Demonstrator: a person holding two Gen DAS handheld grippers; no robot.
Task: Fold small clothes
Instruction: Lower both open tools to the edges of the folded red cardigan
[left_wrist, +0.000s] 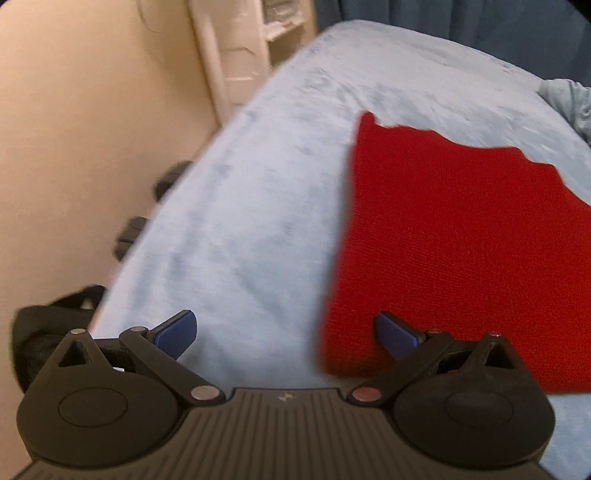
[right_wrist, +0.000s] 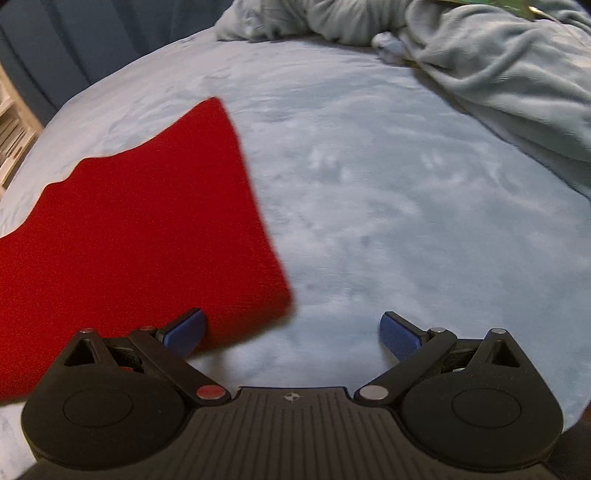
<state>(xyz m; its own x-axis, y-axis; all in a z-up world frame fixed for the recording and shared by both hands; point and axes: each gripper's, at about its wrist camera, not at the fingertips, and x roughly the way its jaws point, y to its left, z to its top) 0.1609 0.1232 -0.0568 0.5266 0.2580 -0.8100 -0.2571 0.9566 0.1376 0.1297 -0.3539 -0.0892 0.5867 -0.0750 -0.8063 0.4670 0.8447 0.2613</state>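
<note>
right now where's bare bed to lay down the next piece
Bare sheet lies right of the red garment, up to the rumpled blanket. A strip lies left of it toward the bed edge. The blanket side is crowded.

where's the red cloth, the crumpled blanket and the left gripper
red cloth (left_wrist: 461, 240), left wrist view, middle of its flat top.
crumpled blanket (right_wrist: 498, 74), right wrist view, a fold of the heap at the far side.
left gripper (left_wrist: 286, 334), left wrist view, midway between its open blue fingertips.

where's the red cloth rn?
The red cloth lies flat on the light blue bedspread, right of centre in the left wrist view and left in the right wrist view.
</note>
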